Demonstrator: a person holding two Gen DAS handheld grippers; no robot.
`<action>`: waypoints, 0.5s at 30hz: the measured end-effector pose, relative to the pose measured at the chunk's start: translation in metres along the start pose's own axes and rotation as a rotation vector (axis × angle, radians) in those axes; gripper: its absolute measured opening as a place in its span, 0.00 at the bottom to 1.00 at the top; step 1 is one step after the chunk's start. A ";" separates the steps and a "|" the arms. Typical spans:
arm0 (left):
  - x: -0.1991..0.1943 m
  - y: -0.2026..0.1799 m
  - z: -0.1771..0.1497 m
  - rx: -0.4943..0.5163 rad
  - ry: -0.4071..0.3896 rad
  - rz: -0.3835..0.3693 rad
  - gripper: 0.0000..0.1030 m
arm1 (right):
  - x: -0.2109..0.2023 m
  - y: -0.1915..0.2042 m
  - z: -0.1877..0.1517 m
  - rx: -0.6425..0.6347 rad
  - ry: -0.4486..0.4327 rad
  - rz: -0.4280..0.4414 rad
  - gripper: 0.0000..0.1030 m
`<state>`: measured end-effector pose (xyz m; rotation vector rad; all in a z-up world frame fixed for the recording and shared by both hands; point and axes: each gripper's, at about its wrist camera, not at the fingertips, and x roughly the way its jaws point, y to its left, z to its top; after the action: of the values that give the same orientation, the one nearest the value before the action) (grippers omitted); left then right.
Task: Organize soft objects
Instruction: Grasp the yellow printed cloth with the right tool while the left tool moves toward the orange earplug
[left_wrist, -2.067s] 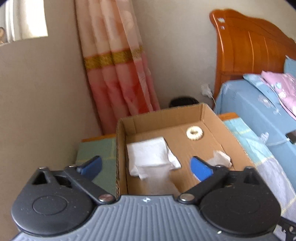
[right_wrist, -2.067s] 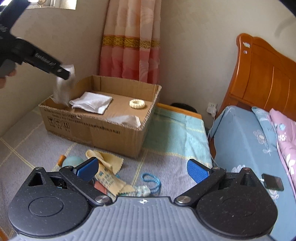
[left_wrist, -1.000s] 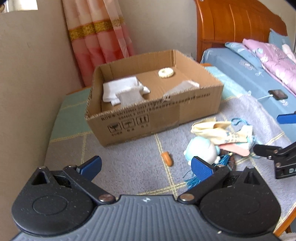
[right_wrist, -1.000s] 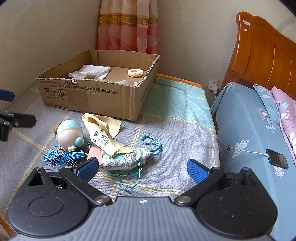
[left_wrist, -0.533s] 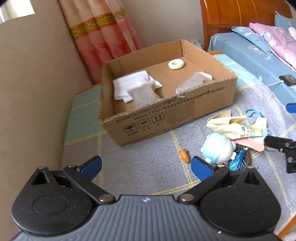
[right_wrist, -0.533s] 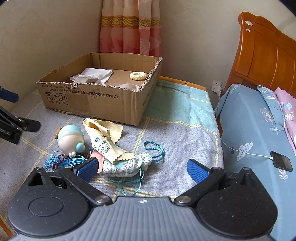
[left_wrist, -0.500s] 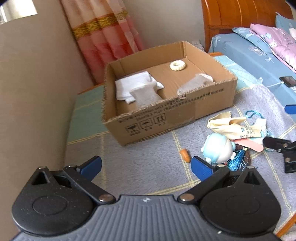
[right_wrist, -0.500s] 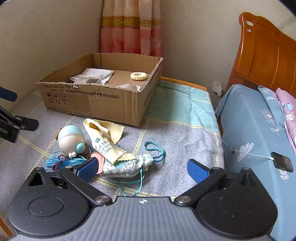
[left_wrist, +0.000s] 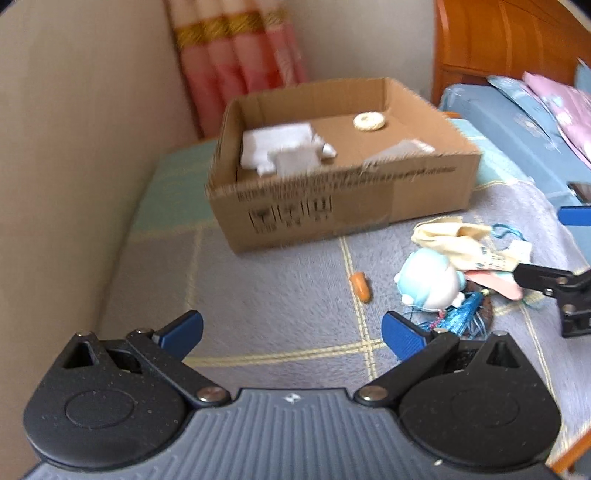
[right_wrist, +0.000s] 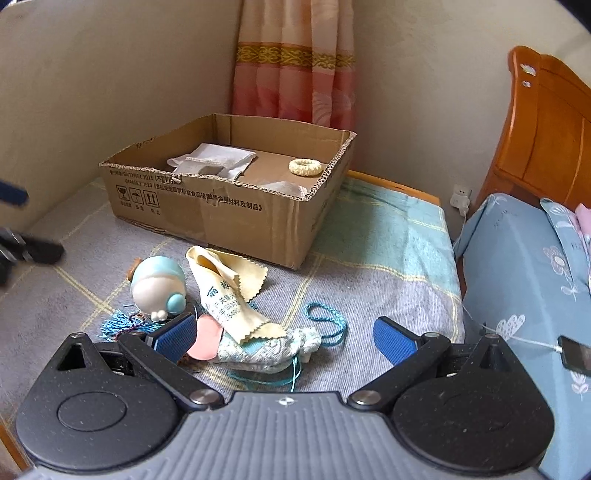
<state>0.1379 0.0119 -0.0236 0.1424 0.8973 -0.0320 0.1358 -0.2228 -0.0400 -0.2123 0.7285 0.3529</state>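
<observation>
Two tools are in play, both with jaws spread wide and nothing between them. The left tool (left_wrist: 291, 334) hovers over bare grey blanket, with the cardboard box (left_wrist: 343, 199) ahead of it and the loose pile off to its right. The right tool (right_wrist: 282, 338) hangs low over that pile, its left finger just beside a pink pad (right_wrist: 205, 343).

Inside the box lie folded white cloths (right_wrist: 212, 160), a cream ring (right_wrist: 304, 167) and another pale cloth against the near wall. Outside it — ahead of the right tool — sit a cream cloth pouch (right_wrist: 229, 288), a patterned fabric bag (right_wrist: 269, 349) with a teal cord (right_wrist: 327, 319), a blue tassel (right_wrist: 118, 323) and a blue-and-white round figure (right_wrist: 159, 290). A small orange piece (left_wrist: 361, 285) lies apart on the blanket, nearer the left tool.

Judgement: the step in hand appears to be picking the next soft item from the pile, most likely by the right tool. To do it well:
- Take one item only. The pouch overlaps the bag, so a deep bite may lift both.
- Pinch a raised fold or edge — not flat fabric pressed into the blanket.
- Keep the jaws clear of the cord and tassel threads, which could snag and drag neighbours.
- Lift straight before carrying towards the box, and release over its bare floor.

The round figure looks rigid; whether it counts as soft cannot be told.
</observation>
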 end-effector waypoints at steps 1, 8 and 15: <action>0.007 0.000 -0.003 -0.022 0.009 -0.010 0.99 | 0.002 -0.001 0.002 -0.006 0.008 0.003 1.00; 0.036 0.002 -0.014 -0.065 0.064 -0.033 0.99 | 0.023 0.002 0.022 -0.082 0.060 0.050 1.00; 0.045 0.016 -0.015 -0.117 0.083 -0.071 1.00 | 0.051 0.012 0.039 -0.141 0.102 0.071 1.00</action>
<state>0.1557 0.0316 -0.0667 0.0025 0.9845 -0.0398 0.1901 -0.1874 -0.0474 -0.3400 0.8135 0.4638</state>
